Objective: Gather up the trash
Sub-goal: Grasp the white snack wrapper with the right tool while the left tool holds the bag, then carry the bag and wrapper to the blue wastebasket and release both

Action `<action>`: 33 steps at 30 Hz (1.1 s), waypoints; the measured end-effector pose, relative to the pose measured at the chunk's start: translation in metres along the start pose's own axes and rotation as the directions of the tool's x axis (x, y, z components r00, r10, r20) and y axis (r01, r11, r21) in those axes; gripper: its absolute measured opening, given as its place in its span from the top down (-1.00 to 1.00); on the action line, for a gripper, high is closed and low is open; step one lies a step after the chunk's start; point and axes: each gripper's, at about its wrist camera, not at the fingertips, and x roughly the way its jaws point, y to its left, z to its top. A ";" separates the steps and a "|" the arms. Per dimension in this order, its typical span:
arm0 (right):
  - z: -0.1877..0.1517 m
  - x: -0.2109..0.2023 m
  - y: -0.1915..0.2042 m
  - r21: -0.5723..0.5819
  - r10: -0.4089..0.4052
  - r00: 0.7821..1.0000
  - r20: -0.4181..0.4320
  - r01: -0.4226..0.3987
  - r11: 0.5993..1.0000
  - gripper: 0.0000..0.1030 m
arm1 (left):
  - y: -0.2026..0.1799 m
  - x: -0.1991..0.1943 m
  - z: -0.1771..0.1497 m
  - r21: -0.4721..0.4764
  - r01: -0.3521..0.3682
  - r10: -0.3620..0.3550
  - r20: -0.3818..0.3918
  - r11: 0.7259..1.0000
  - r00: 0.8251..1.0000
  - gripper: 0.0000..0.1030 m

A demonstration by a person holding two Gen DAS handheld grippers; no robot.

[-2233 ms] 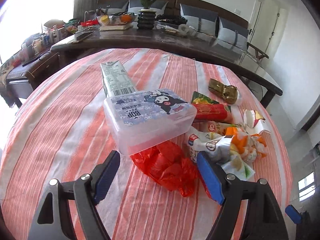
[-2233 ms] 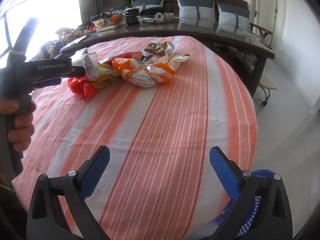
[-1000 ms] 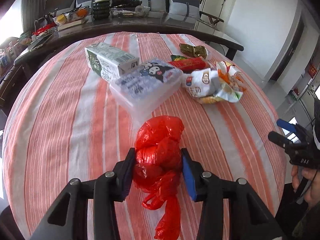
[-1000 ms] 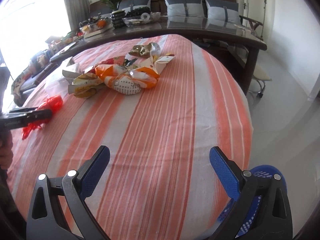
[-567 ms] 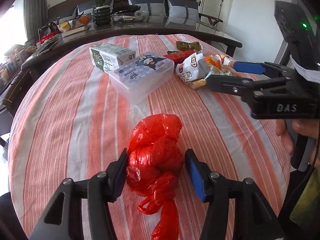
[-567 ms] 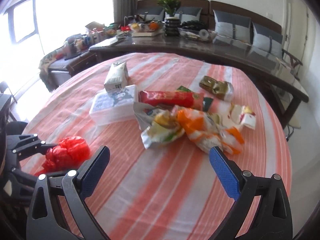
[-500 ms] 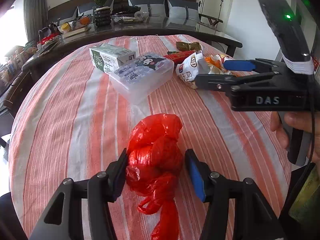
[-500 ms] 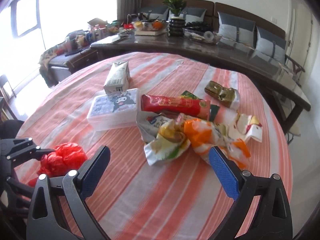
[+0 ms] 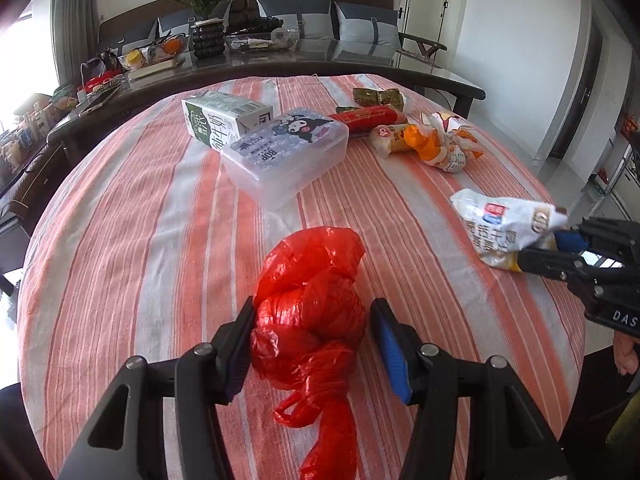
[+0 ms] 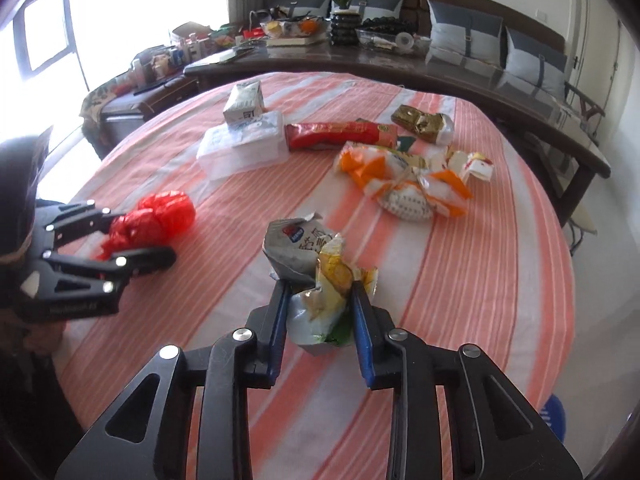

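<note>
Left gripper [image 9: 312,344] straddles red plastic bag [image 9: 312,304] on striped tablecloth [image 9: 140,240], right pad clear (grip released); right gripper [image 10: 320,316], jaws just closing, clenches crumpled snack wrapper [image 10: 316,280].

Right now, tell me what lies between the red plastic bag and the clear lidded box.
Only bare striped tablecloth separates the red plastic bag from the clear lidded box, seen in the left wrist view.

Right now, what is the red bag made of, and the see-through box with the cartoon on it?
The red bag looks like thin, glossy plastic film: it is crumpled, knotted, and light glows through its folds. The see-through box seems hard, frosted plastic: it keeps its straight walls and rounded corners, and its printed lid looks smooth and slightly shiny.
</note>
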 end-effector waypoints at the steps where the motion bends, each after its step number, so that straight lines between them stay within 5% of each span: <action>1: -0.007 -0.003 -0.003 0.012 0.012 1.000 -0.009 -0.012 1.000 0.41 | 0.001 0.000 0.001 -0.006 0.008 -0.008 -0.006 1.000 1.000 -0.10; 4: -0.023 -0.012 -0.013 0.052 0.060 0.998 -0.014 -0.059 0.997 0.29 | 0.012 -0.002 0.006 -0.062 0.069 -0.071 -0.029 0.996 0.997 -0.10; 8: -0.023 -0.021 -0.018 0.066 0.050 0.998 0.027 -0.051 0.997 -0.20 | 0.022 -0.002 0.011 -0.130 0.130 -0.138 -0.053 0.983 0.989 -0.10; 14: -0.006 -0.015 -0.007 0.043 0.068 0.996 0.052 -0.070 0.997 -0.25 | 0.009 0.003 0.016 -0.073 0.090 -0.095 -0.078 0.993 0.992 -0.10; 20: 0.005 0.011 0.002 -0.001 -0.007 1.000 -0.007 0.007 1.000 -0.30 | -0.001 0.009 0.019 -0.018 0.022 -0.024 -0.099 1.000 0.995 -0.10; 22: 0.007 0.013 0.001 0.005 0.004 1.000 -0.009 -0.004 1.000 -0.25 | -0.002 0.010 0.019 -0.009 0.015 -0.016 -0.098 1.000 0.995 -0.09; 24: 0.009 0.010 -0.001 0.023 0.025 1.000 0.001 -0.025 0.999 0.24 | -0.002 0.008 0.017 -0.001 0.009 -0.009 -0.090 1.000 0.996 0.13; 26: 0.009 0.005 -0.002 0.035 0.002 1.000 0.016 -0.003 0.999 0.38 | 0.000 0.007 0.017 -0.012 0.024 -0.025 -0.084 1.000 0.996 0.15; 33: 0.004 -0.022 -0.019 0.155 0.047 0.995 0.085 -0.060 0.986 0.50 | -0.010 -0.011 0.023 -0.034 0.095 -0.096 -0.034 0.995 0.995 0.18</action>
